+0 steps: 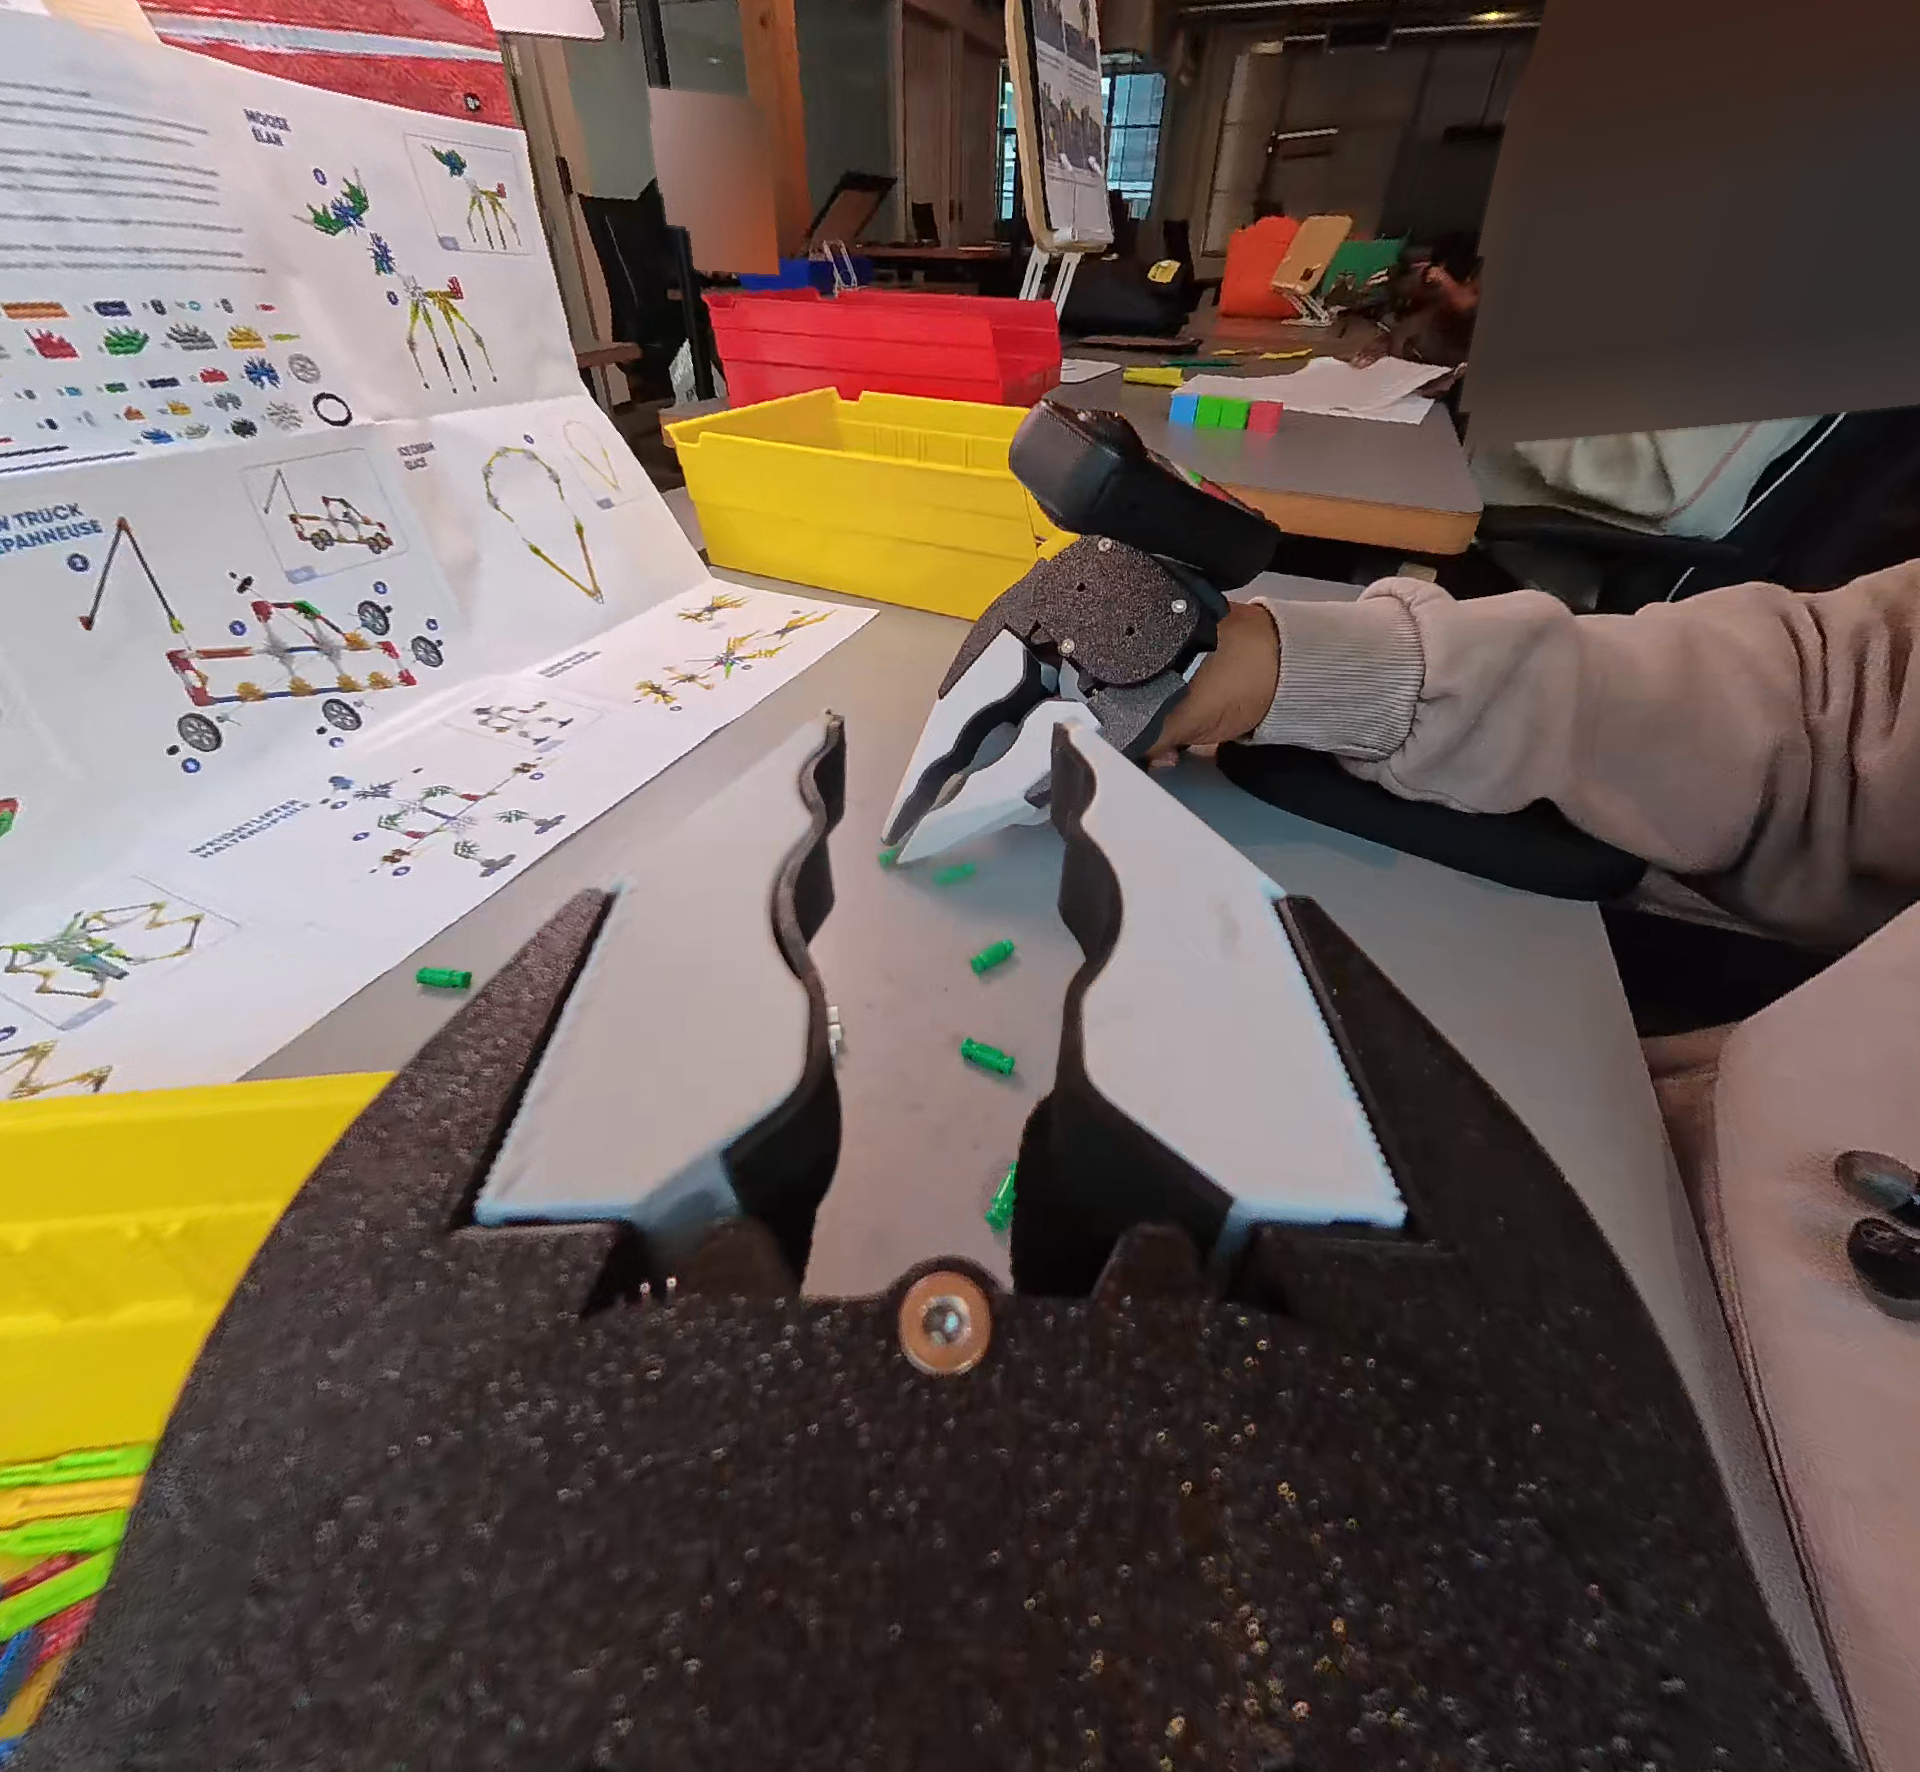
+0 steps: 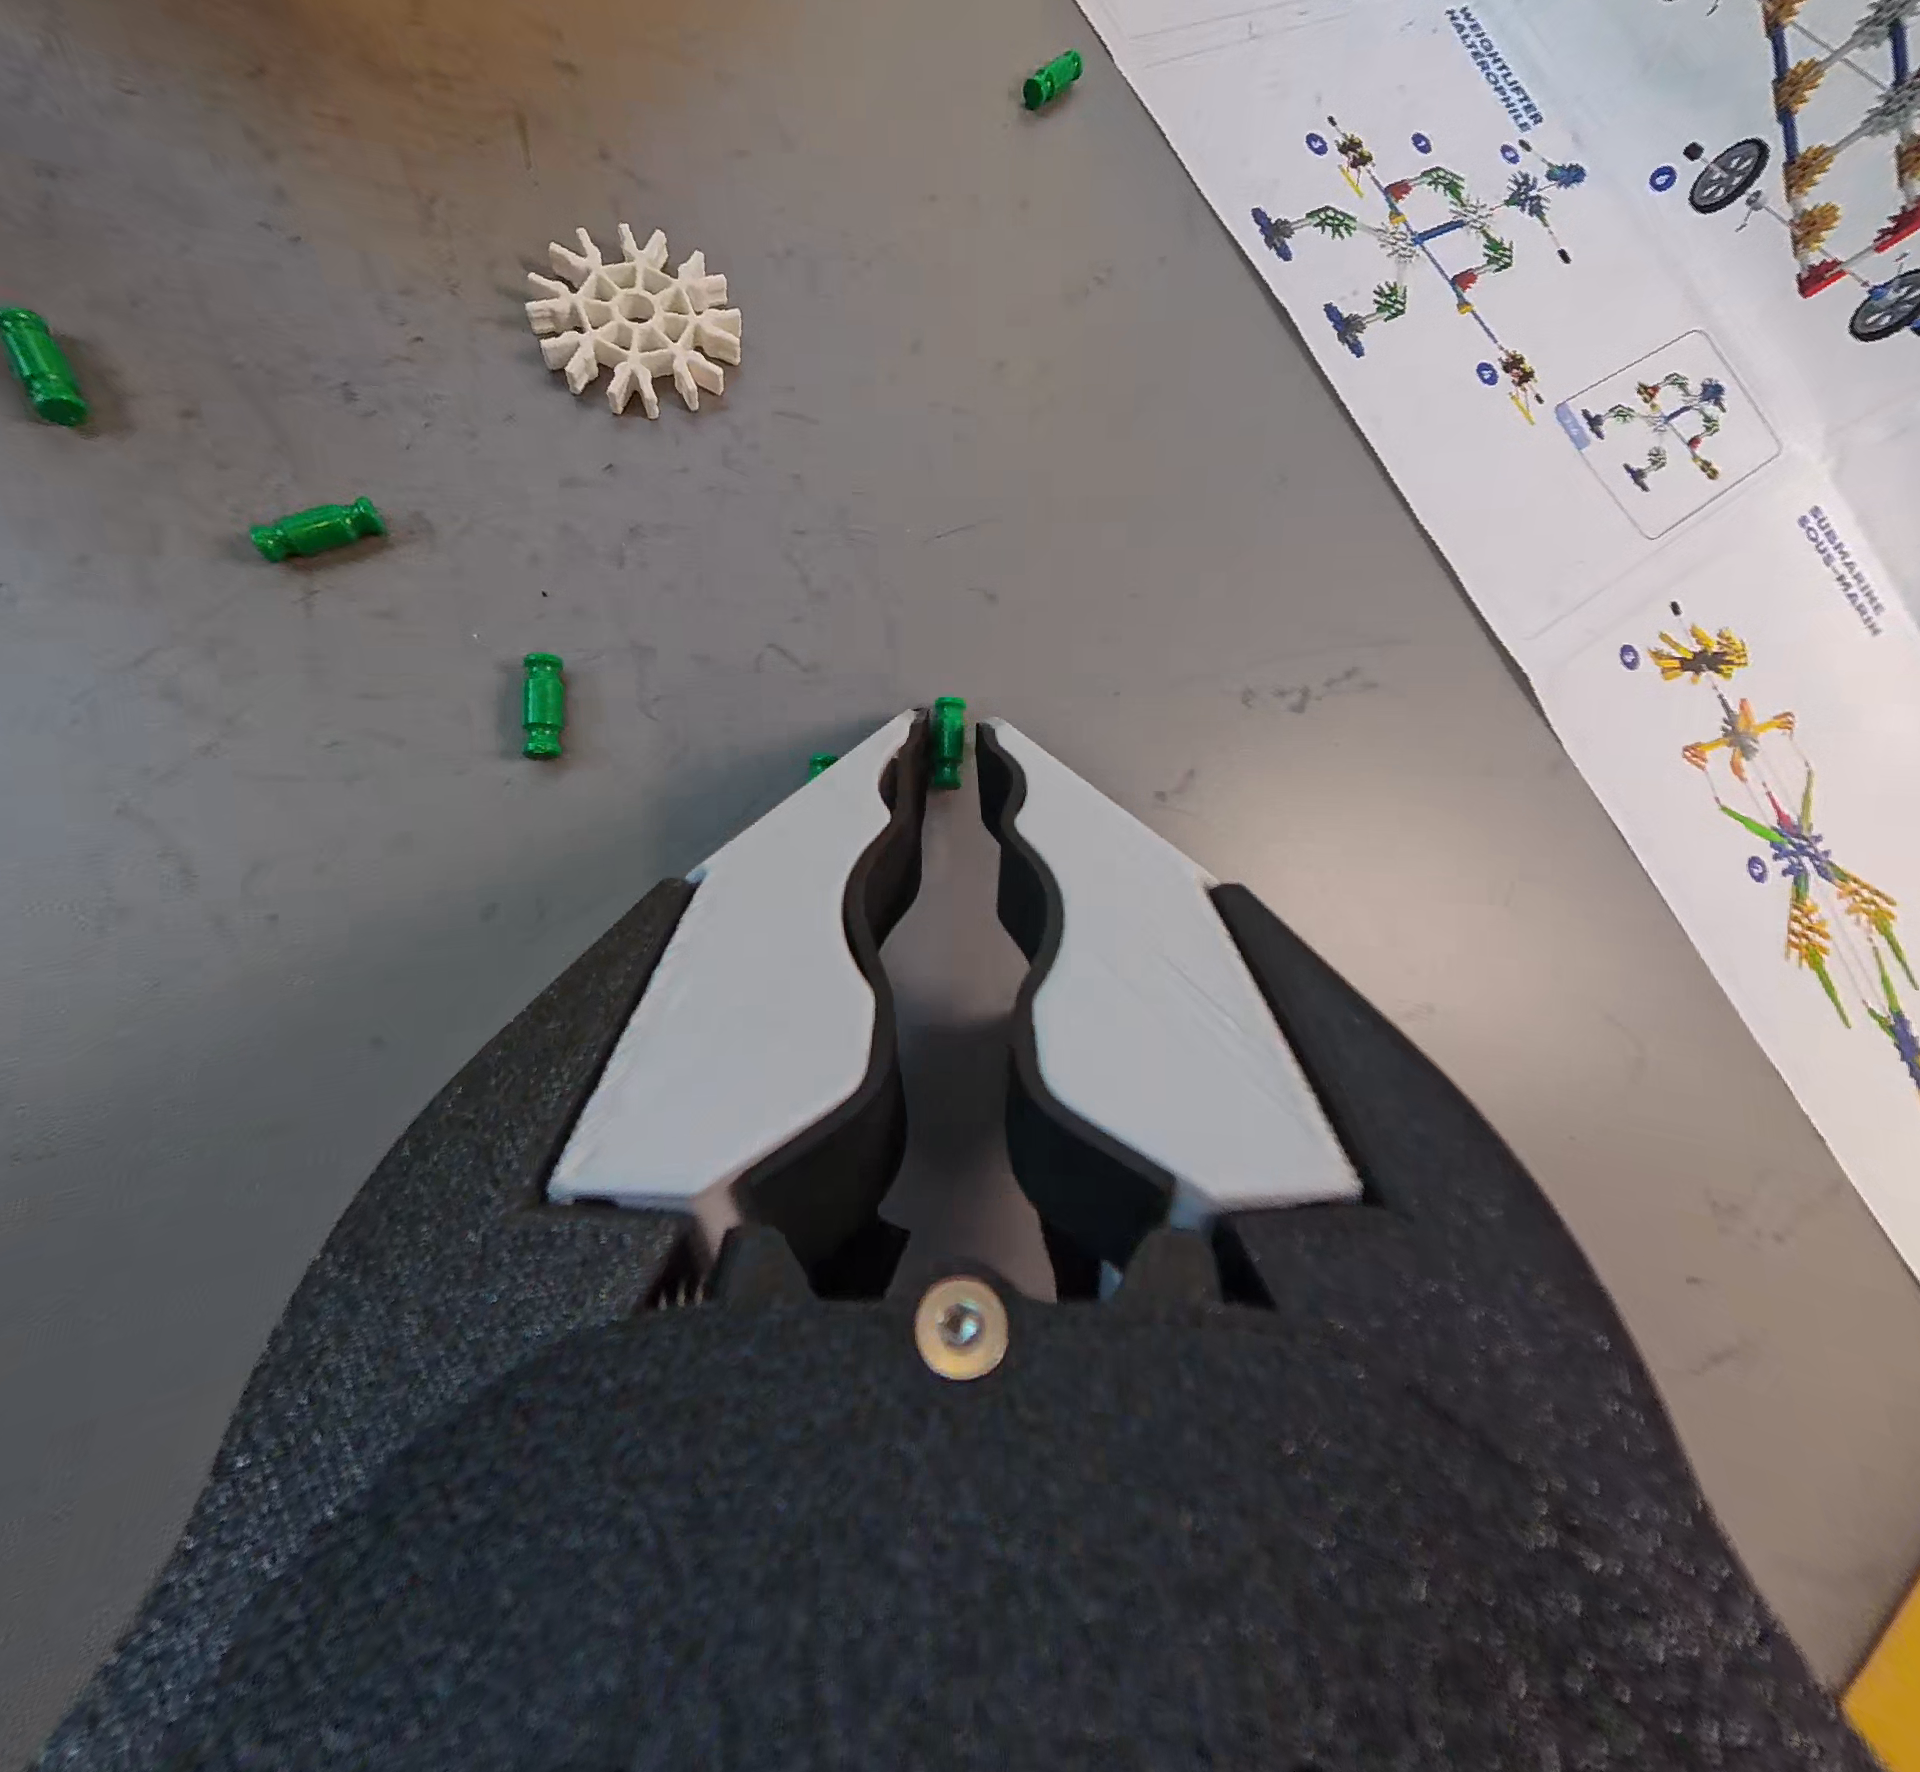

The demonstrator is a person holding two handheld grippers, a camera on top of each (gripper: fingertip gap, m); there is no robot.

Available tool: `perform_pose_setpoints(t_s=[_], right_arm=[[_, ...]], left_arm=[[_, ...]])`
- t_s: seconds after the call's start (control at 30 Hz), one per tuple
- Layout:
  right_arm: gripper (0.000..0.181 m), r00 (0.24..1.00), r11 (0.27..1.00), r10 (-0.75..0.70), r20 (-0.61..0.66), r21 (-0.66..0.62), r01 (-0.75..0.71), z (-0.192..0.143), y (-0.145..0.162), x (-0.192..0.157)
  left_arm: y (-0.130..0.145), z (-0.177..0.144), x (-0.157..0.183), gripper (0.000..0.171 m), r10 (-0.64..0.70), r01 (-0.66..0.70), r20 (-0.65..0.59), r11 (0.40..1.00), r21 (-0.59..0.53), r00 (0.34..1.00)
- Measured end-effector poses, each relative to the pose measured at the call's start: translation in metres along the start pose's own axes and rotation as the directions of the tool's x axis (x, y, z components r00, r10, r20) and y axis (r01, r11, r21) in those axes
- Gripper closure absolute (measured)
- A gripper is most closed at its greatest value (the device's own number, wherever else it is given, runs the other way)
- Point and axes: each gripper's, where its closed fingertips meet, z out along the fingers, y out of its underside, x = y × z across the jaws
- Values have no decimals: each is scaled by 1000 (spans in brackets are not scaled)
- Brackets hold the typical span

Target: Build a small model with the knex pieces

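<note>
Your right hand-held gripper has its fingertips nearly closed on a small green rod, pinched right at the tips. The rod's long axis runs along the fingers, pointing away from you toward the bench beyond, and its far end pokes out past the tips. It sits low, at or just above the grey bench; you cannot tell from here whether it is lifted clear. Another green piece peeks out just beside the left finger.

Your left hand-held gripper hangs open and empty, jaws well apart, looking across at the right one, whose tips come down on the bench just beyond it. So the right is on the rod, the left only near.

Loose green rods lie scattered about: one near the right gripper's left side, one farther left, one at the picture's left edge, and one by the edge of the paper. A white spoked connector lies flat among them, touching none.

An instruction sheet lies along the bench on the right of the right wrist view, and its far part stands propped up.

A yellow bin stands at the far side of the bench with red bins behind it; their contents are hidden. Another yellow bin, close beside the left gripper, holds coloured pieces.
</note>
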Motion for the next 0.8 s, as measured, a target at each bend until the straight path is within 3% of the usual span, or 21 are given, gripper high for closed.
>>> perform_pose_setpoints(t_s=[0.2,0.5,0.6,0.7,0.8], right_arm=[[170,1000,1000,-2,-5,3,2,-1,0,1],[157,1000,999,13,-28,51,-11,-7,-6,6],[146,997,988,68,-43,143,-61,-17,-19,14],[132,989,969,135,-57,217,-119,-27,-27,26],[124,983,957,158,-97,261,-128,-36,-30,38]], left_arm=[[16,4,-3,147,24,-24,13,998,-62,1000],[14,-2,-15,145,48,-42,60,994,-98,997],[-2,-18,-23,130,111,-96,110,987,-131,988],[-13,-46,-38,129,145,-105,204,975,-195,968],[1,-83,-51,126,109,-16,305,956,-293,946]])
